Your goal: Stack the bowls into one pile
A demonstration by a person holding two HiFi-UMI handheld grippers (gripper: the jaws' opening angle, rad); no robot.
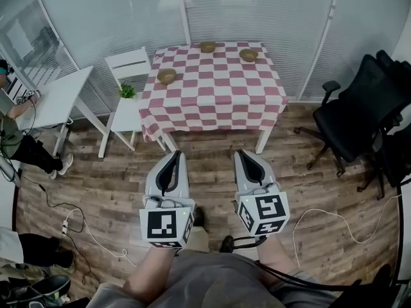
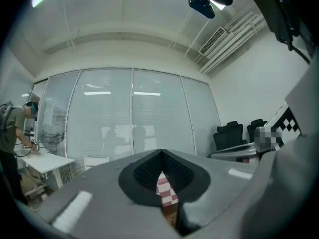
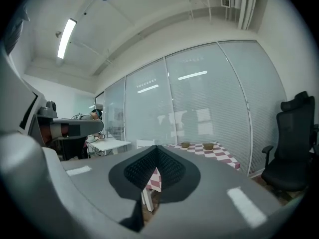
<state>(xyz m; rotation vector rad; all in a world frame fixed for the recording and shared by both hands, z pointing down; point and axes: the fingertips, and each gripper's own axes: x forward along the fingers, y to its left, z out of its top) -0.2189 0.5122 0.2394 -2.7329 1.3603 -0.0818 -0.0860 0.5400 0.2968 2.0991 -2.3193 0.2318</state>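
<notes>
Three brown bowls stand apart on the table with the red-and-white checked cloth (image 1: 218,92): one at its left (image 1: 166,76), one at the back middle (image 1: 207,47), one at the back right (image 1: 248,54). My left gripper (image 1: 176,154) and right gripper (image 1: 241,153) are held side by side close to my body, over the wooden floor, well short of the table. Both are shut with nothing in them. In the right gripper view, two of the bowls (image 3: 185,145) (image 3: 208,146) show far off beyond the right gripper (image 3: 156,147). The left gripper (image 2: 161,153) shows only a strip of the cloth between its jaws.
A white chair (image 1: 131,66) and a small potted plant (image 1: 127,91) stand left of the table. A white desk (image 1: 54,98) with a seated person (image 1: 16,133) is at far left. A black office chair (image 1: 359,114) is at right. Cables (image 1: 327,220) lie on the floor.
</notes>
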